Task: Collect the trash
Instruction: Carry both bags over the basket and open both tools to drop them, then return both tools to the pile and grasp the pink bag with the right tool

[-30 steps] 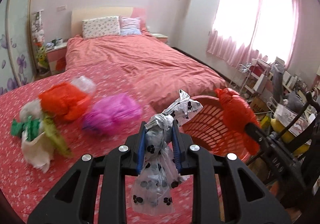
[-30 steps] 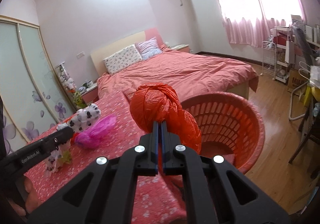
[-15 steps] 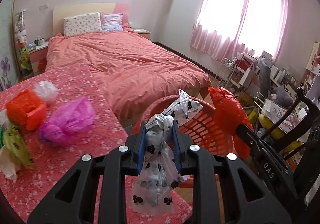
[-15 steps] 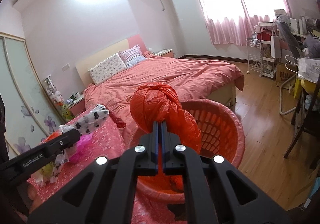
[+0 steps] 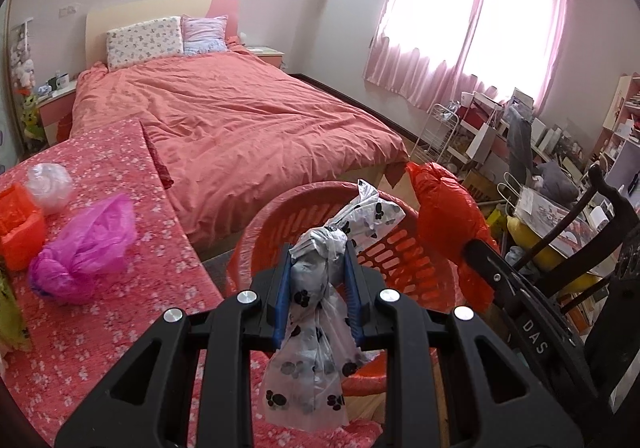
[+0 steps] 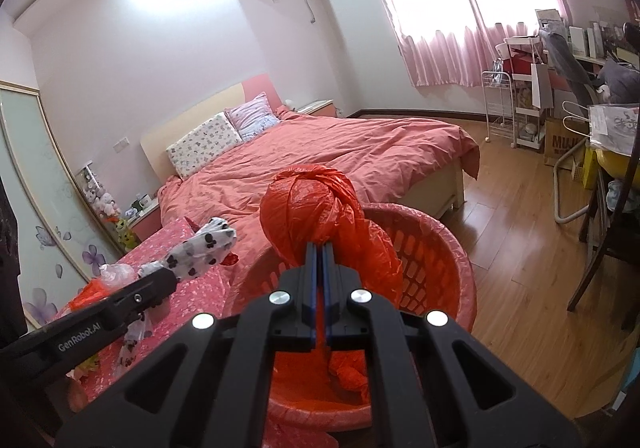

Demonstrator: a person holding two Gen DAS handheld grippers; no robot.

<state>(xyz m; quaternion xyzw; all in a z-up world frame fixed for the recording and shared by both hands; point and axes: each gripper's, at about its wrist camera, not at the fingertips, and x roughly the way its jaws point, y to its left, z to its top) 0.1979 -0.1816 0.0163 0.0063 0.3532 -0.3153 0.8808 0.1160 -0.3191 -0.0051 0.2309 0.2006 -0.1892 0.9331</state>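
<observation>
While the left gripper (image 5: 318, 254) squeezes the knot of a paw-print bag (image 5: 310, 332), the right gripper (image 6: 319, 250) is clamped flat on a red bag (image 6: 306, 203). Both bags hang over the red laundry basket (image 6: 452, 248) just ahead of the fingers. Off left, a pink bag (image 5: 86, 240) sits on the floral tablecloth (image 5: 120, 324).

Daylight floods through the sheer pink curtained window (image 5: 476, 19), blown out to white glare, and washes over the salmon-pink quilted bed (image 5: 240, 127). Both frames are sharp and bright (no motion blur), with soft shadows. Fisheye distortion bends the walls, and dark vignetting rings the corners.
</observation>
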